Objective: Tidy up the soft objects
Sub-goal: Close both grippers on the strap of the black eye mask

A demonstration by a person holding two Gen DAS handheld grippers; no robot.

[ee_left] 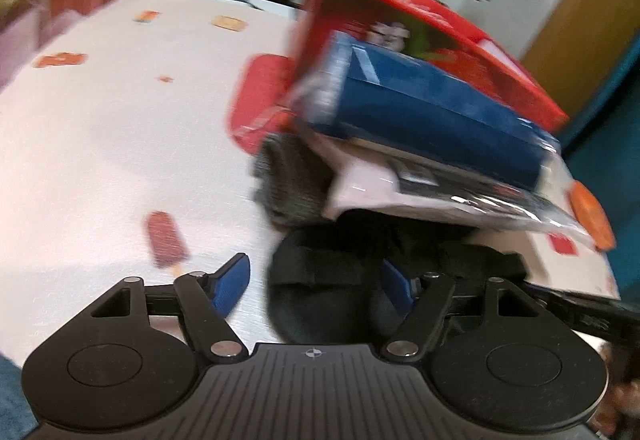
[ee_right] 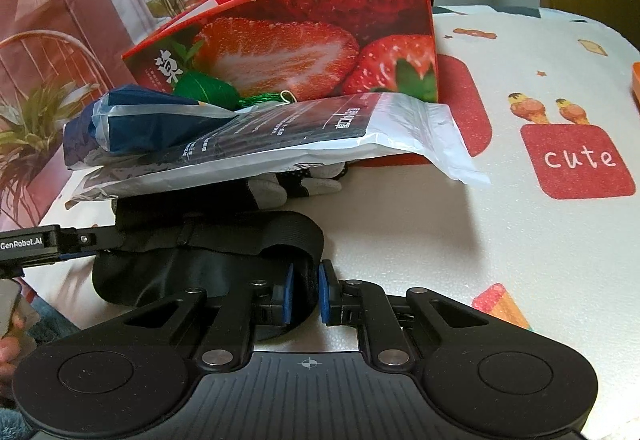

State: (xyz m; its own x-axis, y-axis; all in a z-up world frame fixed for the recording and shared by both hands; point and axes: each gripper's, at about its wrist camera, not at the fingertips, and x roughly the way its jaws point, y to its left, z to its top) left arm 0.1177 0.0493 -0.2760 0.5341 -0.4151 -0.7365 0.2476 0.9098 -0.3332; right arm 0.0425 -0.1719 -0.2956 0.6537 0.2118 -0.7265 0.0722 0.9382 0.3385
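Note:
A black eye mask with a strap (ee_right: 192, 260) lies on the table near me; it also shows in the left wrist view (ee_left: 344, 292). My right gripper (ee_right: 306, 292) is shut on its strap. My left gripper (ee_left: 316, 284) is open, its right finger over the mask. Behind the mask lie a grey glove (ee_right: 280, 185), a white plastic packet (ee_right: 320, 131) and a blue cloth in clear wrap (ee_right: 152, 119), blurred in the left wrist view (ee_left: 432, 107). A red strawberry paper bag (ee_right: 320, 39) lies on its side behind them.
The table has a white cloth with printed pictures (ee_right: 540, 240). A green object (ee_right: 208, 87) sits by the bag's mouth. An orange thing (ee_right: 636, 79) is at the right edge. The left gripper's body (ee_right: 32, 246) shows in the right wrist view.

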